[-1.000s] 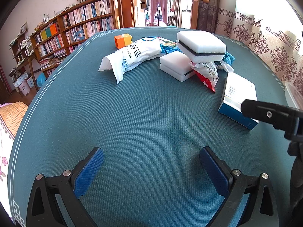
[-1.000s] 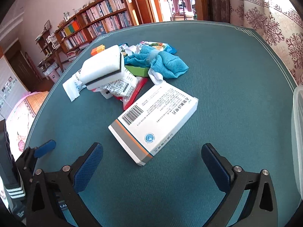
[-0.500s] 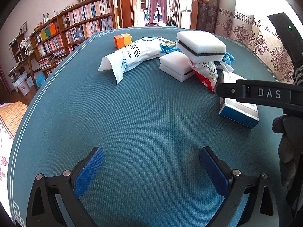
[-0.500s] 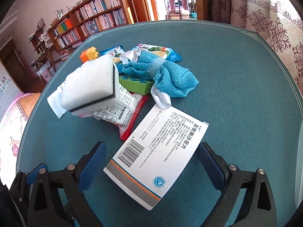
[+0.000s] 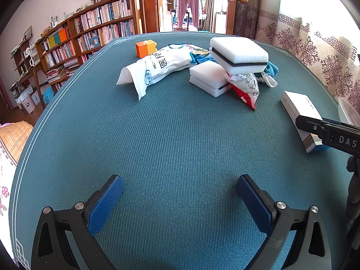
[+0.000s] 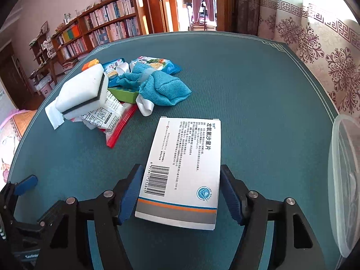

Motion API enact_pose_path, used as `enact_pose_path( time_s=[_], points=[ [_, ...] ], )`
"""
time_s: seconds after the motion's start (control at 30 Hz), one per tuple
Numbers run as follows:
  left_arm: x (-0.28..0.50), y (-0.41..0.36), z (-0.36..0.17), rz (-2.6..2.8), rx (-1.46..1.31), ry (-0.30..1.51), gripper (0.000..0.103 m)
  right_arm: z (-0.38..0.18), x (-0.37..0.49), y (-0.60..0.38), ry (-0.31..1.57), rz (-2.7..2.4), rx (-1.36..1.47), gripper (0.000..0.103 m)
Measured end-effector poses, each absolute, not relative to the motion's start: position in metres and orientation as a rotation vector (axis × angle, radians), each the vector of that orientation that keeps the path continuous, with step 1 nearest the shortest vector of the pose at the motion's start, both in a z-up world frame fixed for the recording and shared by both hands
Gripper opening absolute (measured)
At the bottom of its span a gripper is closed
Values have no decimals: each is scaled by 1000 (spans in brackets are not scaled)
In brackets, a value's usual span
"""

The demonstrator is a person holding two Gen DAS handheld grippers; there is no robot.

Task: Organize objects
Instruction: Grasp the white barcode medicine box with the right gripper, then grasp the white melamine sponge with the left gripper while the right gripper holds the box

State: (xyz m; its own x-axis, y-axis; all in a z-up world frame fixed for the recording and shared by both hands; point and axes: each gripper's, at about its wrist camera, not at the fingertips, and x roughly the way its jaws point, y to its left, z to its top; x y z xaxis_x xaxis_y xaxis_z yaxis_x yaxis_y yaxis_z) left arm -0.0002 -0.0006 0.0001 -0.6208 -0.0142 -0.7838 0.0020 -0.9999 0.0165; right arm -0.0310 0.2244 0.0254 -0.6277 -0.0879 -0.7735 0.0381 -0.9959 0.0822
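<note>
A white medicine box (image 6: 182,168) with a barcode lies on the green table (image 6: 247,85). My right gripper (image 6: 182,191) has closed in on it, with both blue pads against its long sides. In the left wrist view the box (image 5: 300,110) is at the right, with the right gripper over its near end. My left gripper (image 5: 180,193) is open and empty above bare table. A pile sits further back: two white sponges (image 5: 238,54), a white bag (image 5: 162,65), a red-edged pouch (image 6: 117,123), a blue cloth (image 6: 162,85), a green block (image 6: 123,92) and an orange block (image 5: 145,47).
A clear plastic container (image 6: 344,180) stands at the table's right edge. Snack packets (image 6: 157,64) lie behind the cloth. Bookshelves (image 5: 90,33) line the left wall and a curtain (image 5: 315,51) hangs on the right.
My right gripper moved forward over the medicine box, turned in line with it and closed onto its sides. My left gripper has stayed still and open.
</note>
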Motion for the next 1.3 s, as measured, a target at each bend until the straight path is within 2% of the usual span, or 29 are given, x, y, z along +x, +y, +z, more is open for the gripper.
enact_pose_path(
  time_s=[0.23, 0.47, 0.7, 0.97, 1.3],
  points=[
    [0, -1, 3, -2850, 1381, -22, 103, 24, -13, 240, -64, -2778, 1319, 68],
    [-14, 6, 20, -2863, 1324, -10, 103, 19, -9, 237, 93, -2799, 1286, 68],
    [-41, 22, 48, -2897, 1246, -4, 103, 20, -10, 244, 16, -2792, 1254, 70],
    [-72, 38, 66, -2915, 1205, 42, 103, 18, -9, 241, 26, -2792, 1237, 75],
    [-100, 58, 63, -2890, 1170, -22, 103, 19, -9, 240, 32, -2785, 1236, 78]
  ],
)
